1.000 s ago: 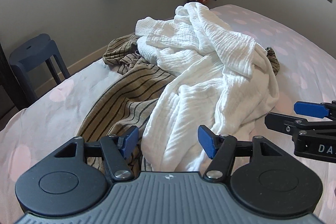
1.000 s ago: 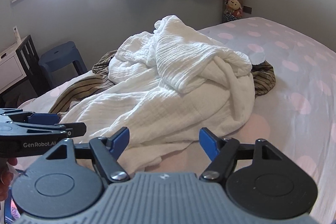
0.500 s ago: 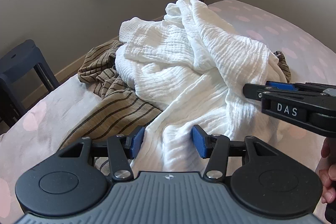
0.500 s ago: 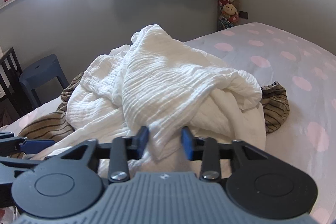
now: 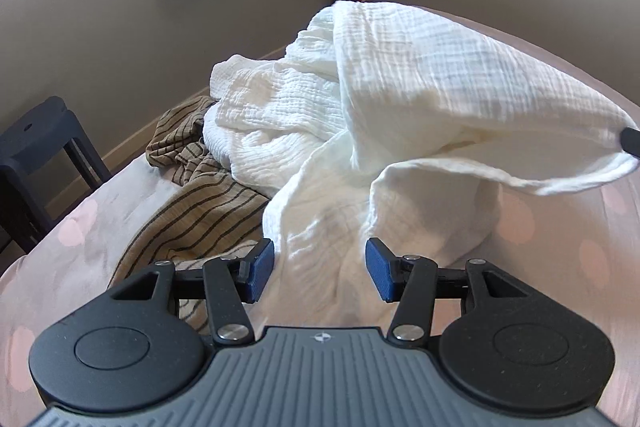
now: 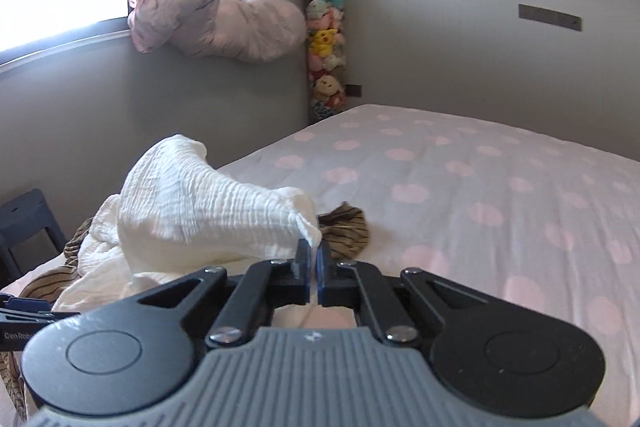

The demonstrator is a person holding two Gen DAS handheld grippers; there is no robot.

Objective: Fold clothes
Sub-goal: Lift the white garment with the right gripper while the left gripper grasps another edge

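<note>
White garment (image 5: pixel 400 131) heaped over a striped one (image 5: pixel 192 211) near the bed's (image 6: pixel 480 187) wall edge, one corner pinched tight in the right gripper (image 6: pixel 314 261); left gripper (image 5: pixel 320 267) gapes above it, unclamped

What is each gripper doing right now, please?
Left gripper: open, holding nothing.
Right gripper: shut on the white cloth, its edge lifted off the bed.

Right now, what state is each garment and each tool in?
White garment: crumpled on the bed, one edge pinched and lifted.
Striped garment: bunched up, partly under the white one.
Right tool: shut on the white garment's edge.
Left tool: open, holding nothing.
</note>
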